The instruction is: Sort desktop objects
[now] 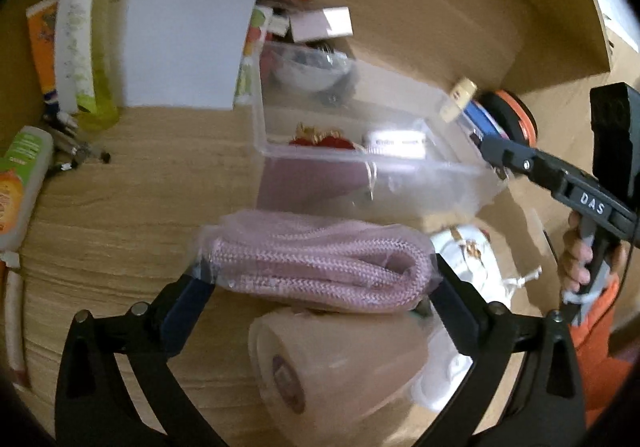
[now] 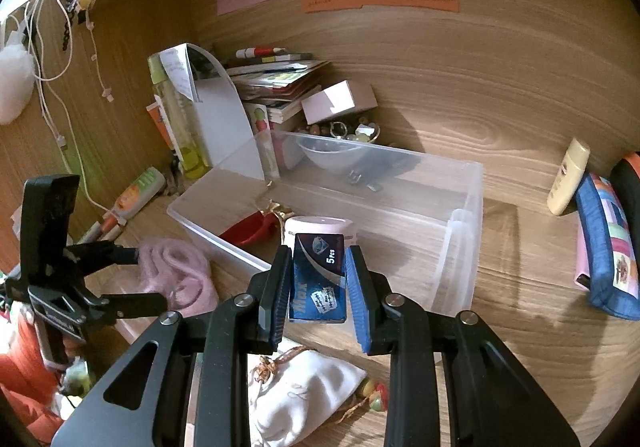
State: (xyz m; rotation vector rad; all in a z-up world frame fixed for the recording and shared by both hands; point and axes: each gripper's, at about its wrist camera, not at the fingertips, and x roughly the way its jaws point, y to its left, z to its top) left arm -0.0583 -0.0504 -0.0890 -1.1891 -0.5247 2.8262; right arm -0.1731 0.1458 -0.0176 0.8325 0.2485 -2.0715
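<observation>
My left gripper (image 1: 316, 279) is shut on a folded pink knitted cloth in clear wrap (image 1: 320, 263) and holds it above the desk, in front of the clear plastic bin (image 1: 260, 115). The cloth also shows in the right wrist view (image 2: 176, 271), held by the left gripper (image 2: 132, 275). My right gripper (image 2: 318, 279) is shut on a small dark blue box marked "5 pcs" (image 2: 318, 279), held over the bin's near rim (image 2: 240, 251). The bin holds a red item (image 2: 250, 231) and a white round container (image 2: 320, 225). The right gripper also shows in the left wrist view (image 1: 492, 151).
A roll of tan tape (image 1: 336, 367) and a white drawstring pouch (image 2: 304, 387) lie under the grippers. A white file stand (image 2: 224, 115), bottles (image 2: 176, 115), a pink box (image 2: 340, 99) and books stand behind the bin. A blue pencil case (image 2: 604, 243) and cream bottle (image 2: 568, 179) lie at right.
</observation>
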